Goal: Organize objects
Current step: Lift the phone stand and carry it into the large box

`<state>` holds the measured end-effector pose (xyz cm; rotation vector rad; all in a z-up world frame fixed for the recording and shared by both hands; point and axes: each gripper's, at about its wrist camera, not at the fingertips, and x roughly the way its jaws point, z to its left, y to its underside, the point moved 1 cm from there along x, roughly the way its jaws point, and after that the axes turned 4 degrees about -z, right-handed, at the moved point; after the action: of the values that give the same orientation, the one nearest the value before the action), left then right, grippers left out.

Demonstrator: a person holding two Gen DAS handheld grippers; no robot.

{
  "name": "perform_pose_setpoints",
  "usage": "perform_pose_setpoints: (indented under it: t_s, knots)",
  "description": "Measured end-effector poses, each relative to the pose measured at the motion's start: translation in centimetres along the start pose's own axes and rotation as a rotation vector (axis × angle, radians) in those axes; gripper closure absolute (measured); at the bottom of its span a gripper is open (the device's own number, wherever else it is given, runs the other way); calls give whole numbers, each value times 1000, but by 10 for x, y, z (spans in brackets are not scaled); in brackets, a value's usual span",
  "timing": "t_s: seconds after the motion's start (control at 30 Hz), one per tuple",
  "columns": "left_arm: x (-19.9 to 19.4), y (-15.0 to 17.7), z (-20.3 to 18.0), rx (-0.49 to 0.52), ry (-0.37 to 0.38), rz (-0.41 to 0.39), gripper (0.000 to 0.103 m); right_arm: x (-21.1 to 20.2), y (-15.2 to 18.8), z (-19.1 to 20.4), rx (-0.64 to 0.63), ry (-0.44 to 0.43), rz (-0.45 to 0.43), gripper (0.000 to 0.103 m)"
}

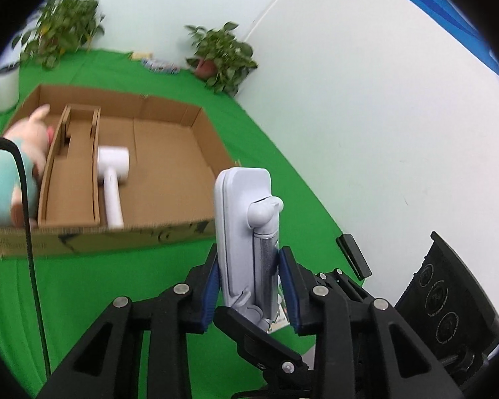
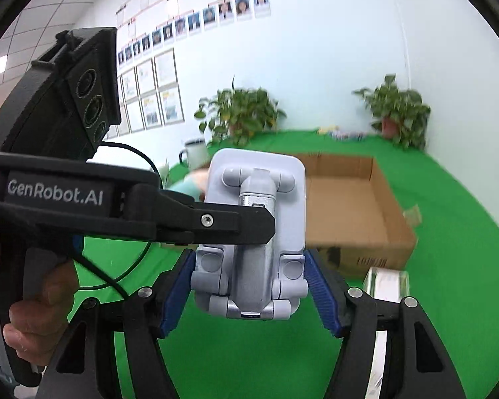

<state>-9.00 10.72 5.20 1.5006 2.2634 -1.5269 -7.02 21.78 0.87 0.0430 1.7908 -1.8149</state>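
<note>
A pale grey folding phone stand (image 1: 243,219) hangs above the green cloth, held from two sides. My left gripper (image 1: 249,259) is shut on its lower part, the blue pads (image 1: 211,286) pressing the thin edges. In the right wrist view the stand (image 2: 252,199) shows its back, and my right gripper (image 2: 251,262) is shut on its wide base. One black finger of the left gripper (image 2: 229,222) crosses the stand from the left. A person's hand (image 2: 40,302) grips the left handle.
An open cardboard box (image 1: 116,232) with dividers lies beyond on the green cloth (image 1: 116,299). It holds a white handheld device (image 1: 111,179) and a plush pig (image 1: 13,173). A white mug (image 1: 6,86) and potted plants (image 1: 223,56) stand behind; a clear case (image 2: 386,282) lies near the box (image 2: 366,206).
</note>
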Motion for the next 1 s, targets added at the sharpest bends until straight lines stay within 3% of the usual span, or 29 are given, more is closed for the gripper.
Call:
perform_pose_setpoints:
  t_s: [0.27,0.43,0.77,1.0]
  knots:
    - [-19,-54,-27,91,34,-90,71,-12,-56,-1,-33,31,-113,40]
    - [-26,-84,-40,132,39,-107,71,-11,-88,-3,-45,41,-157,40]
    - [-11,-130,-37,140,56,-96,71,1,-139,-15,-36,62,-157,40]
    - [2,-145,-23,120,48,-75,71,26,-154,-23,-23,53,-123,40]
